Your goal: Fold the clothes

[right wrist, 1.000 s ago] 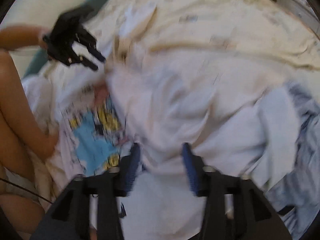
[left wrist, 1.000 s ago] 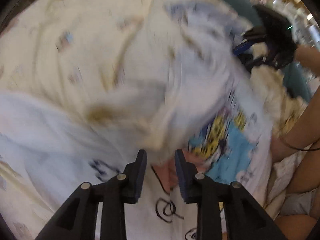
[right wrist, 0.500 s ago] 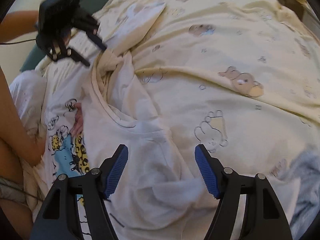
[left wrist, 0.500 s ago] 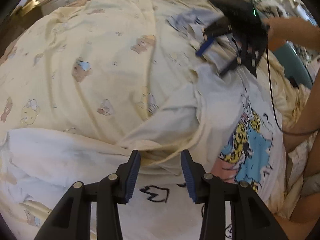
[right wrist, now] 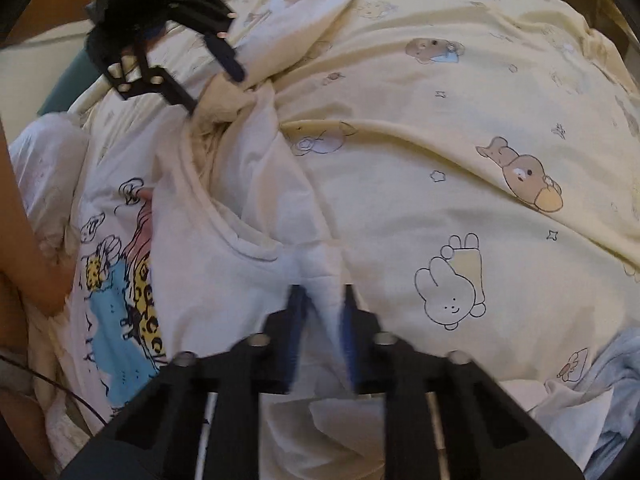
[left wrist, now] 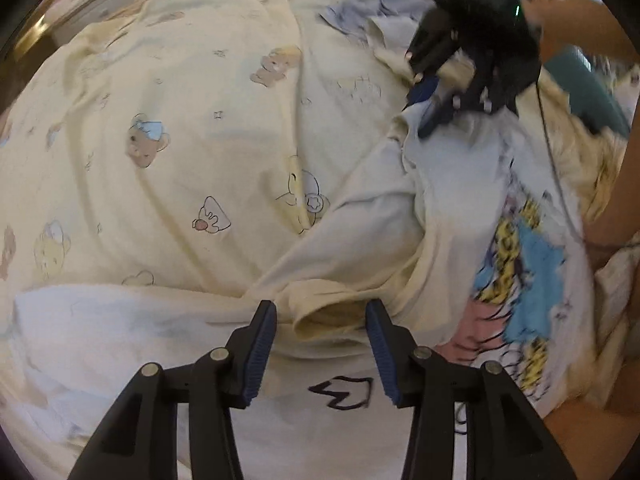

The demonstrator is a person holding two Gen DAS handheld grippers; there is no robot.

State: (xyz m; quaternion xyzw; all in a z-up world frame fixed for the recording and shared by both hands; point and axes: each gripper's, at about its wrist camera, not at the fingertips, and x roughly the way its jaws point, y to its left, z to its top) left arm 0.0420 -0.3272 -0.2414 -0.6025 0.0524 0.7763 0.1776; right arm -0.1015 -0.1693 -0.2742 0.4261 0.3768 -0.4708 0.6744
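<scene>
A white T-shirt point(left wrist: 440, 240) with a blue and yellow cartoon print lies crumpled on the bed, its print toward the person. My left gripper point(left wrist: 320, 344) is open, its blue-padded fingers standing either side of a cream fold of the shirt's edge point(left wrist: 320, 312). In the right wrist view, my right gripper point(right wrist: 322, 320) is shut on a pinched ridge of the T-shirt point(right wrist: 192, 240); its fingers are motion-blurred. The left gripper point(right wrist: 216, 92) shows there at top left, over a bunched cream edge. The right gripper point(left wrist: 424, 116) shows at top right in the left wrist view.
A yellow duvet point(right wrist: 440, 120) with bear and rabbit prints covers the bed. Pale blue clothing point(right wrist: 616, 380) lies at its lower right edge. Another white cloth point(left wrist: 100, 340) lies left of my left gripper. A person's bare limb point(right wrist: 16, 200) is at the left edge.
The right gripper's fingers have gone from wide open to shut on a ridge of the shirt. The left gripper has moved in on the cream fold and stays open.
</scene>
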